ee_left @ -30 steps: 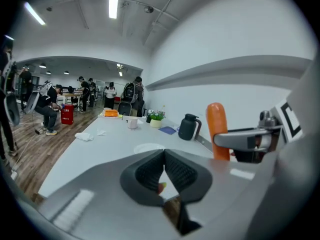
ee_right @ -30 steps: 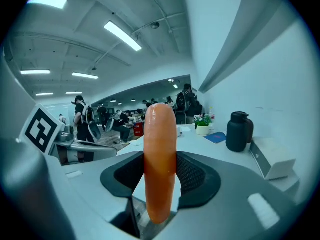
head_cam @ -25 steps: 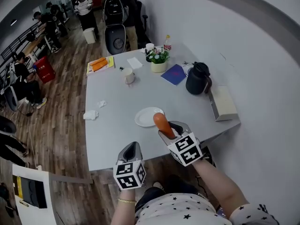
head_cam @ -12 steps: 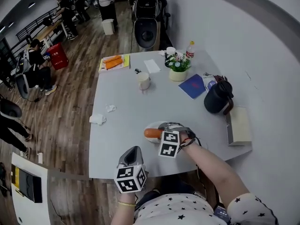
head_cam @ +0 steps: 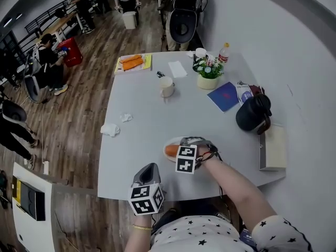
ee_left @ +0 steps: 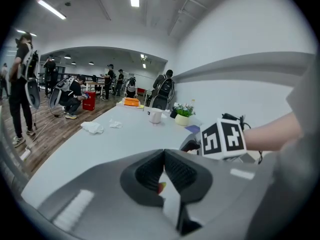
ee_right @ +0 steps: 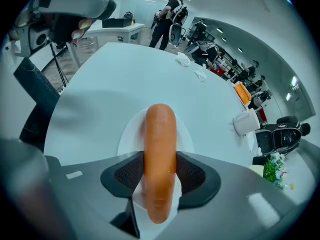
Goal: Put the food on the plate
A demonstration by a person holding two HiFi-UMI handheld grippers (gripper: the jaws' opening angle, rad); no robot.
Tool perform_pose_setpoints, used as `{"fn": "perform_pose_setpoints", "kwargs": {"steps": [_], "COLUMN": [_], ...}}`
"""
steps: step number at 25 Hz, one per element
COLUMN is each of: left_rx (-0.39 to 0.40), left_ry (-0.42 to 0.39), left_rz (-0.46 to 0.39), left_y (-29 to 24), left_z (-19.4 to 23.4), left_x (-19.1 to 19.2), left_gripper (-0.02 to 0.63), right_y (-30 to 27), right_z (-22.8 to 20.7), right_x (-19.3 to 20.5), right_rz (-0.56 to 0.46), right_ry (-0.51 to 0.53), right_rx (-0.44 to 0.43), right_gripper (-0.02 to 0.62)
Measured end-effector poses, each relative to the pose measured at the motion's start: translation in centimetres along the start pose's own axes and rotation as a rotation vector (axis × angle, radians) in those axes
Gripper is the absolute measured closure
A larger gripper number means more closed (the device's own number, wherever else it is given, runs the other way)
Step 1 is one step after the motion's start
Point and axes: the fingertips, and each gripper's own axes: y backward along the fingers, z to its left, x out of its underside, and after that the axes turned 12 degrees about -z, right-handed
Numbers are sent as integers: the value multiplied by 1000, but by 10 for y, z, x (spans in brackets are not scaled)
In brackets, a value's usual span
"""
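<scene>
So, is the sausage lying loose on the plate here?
No, the right tool has its jaws clamped on both sides of the sausage, holding it over the white plate.

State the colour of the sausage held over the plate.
The sausage is orange, best seen in the right gripper view.

The sausage (ee_right: 160, 154) is smooth, orange-brown and round-ended. It runs lengthwise through the lower centre of the right gripper view, clamped between the pads of the right gripper (ee_right: 160, 173), its far end over the plate (ee_right: 131, 134). The plate is small, round and white. It lies flat near the front edge of the desk (head_cam: 142, 135), lower centre in the head view.
</scene>
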Motion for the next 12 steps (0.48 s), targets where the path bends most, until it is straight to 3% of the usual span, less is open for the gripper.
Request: {"fn": "perform_pose_setpoints", "kwargs": {"steps": [4, 7, 9, 12], "left_rx": [4, 13, 21, 41], "left_ry": [-6, -11, -17, -24], "left_rz": [5, 7, 5, 2], "left_y": [1, 3, 6, 12], "left_z": [-1, -3, -7, -12], "left_x": [2, 1, 0, 0], "left_gripper": [600, 600, 600, 598], "right_y": [-1, 5, 13, 30], "right_z": [-3, -11, -13, -8], "right_x": [-2, -4, -7, -12], "right_rz": [-20, -66, -109, -182], "right_ry": [-30, -61, -107, -200], "right_rx": [14, 82, 117, 157], "right_gripper": [397, 379, 333, 333]}}
